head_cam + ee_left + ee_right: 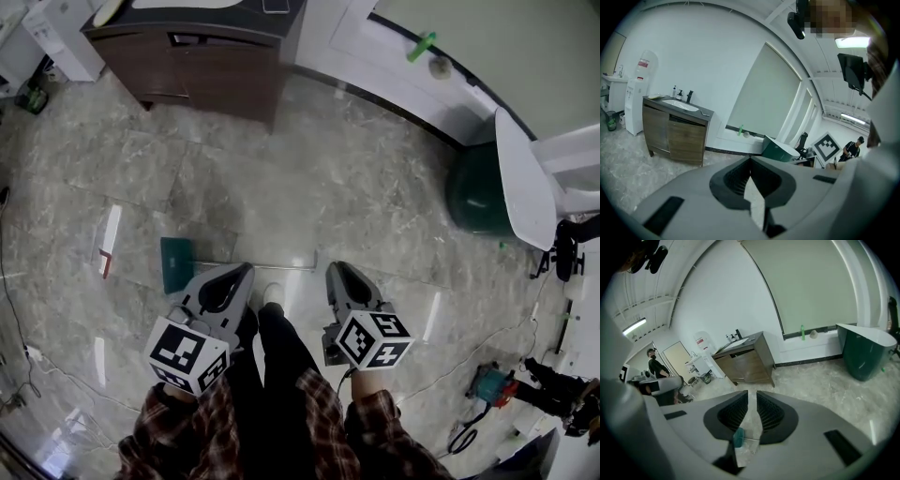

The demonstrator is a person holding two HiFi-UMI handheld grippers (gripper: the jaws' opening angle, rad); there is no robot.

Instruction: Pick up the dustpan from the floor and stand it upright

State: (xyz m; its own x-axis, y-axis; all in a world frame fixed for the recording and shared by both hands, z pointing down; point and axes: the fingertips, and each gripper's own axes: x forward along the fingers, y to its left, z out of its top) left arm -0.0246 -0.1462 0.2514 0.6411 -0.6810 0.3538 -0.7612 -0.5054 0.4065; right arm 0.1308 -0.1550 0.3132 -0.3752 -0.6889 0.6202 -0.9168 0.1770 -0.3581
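Observation:
The dustpan [176, 264] lies flat on the marble floor, a teal pan with a thin metal handle [272, 267] running to the right. In the head view my left gripper [246, 270] hovers above the handle's middle, tips together with nothing held. My right gripper [335, 270] hangs just past the handle's right end. In the left gripper view the left gripper [751, 159] has its tips touching. In the right gripper view the right gripper [752, 392] shows a narrow slit between its jaws, nothing gripped. The teal dustpan [738, 437] shows small through that slit, on the floor below.
A wooden vanity cabinet [202, 56] stands at the back. A dark green bin [483, 192] with a white lid sits at the right. A white and red strip [108, 242] lies left of the pan. Cables and a blue device [489, 384] lie at the lower right.

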